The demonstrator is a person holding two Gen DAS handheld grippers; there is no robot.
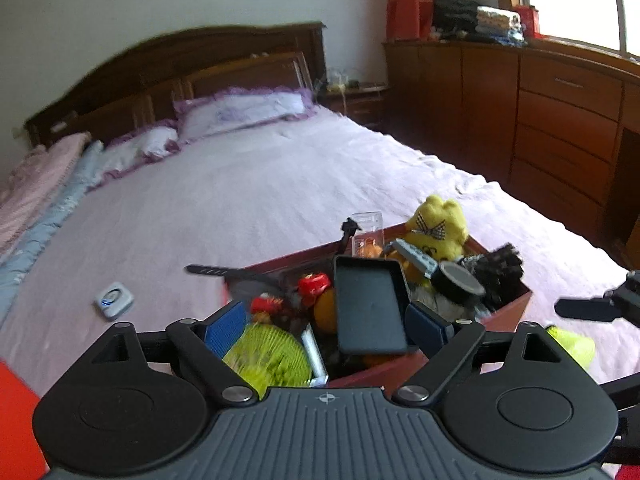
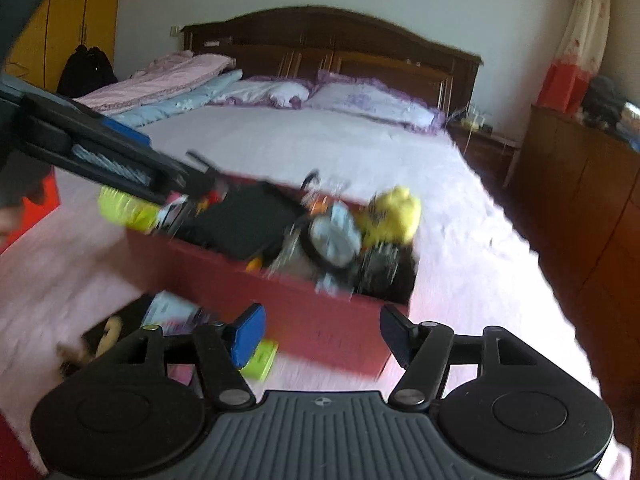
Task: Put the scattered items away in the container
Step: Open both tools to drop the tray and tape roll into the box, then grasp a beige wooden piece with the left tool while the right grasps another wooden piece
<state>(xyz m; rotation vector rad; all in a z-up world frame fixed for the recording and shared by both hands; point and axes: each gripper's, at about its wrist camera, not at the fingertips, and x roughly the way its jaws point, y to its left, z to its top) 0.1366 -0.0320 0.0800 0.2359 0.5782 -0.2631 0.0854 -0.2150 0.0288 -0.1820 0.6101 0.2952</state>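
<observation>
Container, a red box w/ its long side running left-right, sat on the bed right ahead of both tools, already packed full. Left gripper hung over its near-left end, jaws spread, gripping nothing; black tray lay loose between them. Right gripper faced the near wall, jaws apart & empty. Green packet lay just beside its left finger, so right hand looked nearer for next pick.

One red container is sitting on one bed. Inside are lying one black tray, one yellow plush toy, one round clock and one green spring toy. One white device is lying far left. Two pillows are lying at the far end.
</observation>
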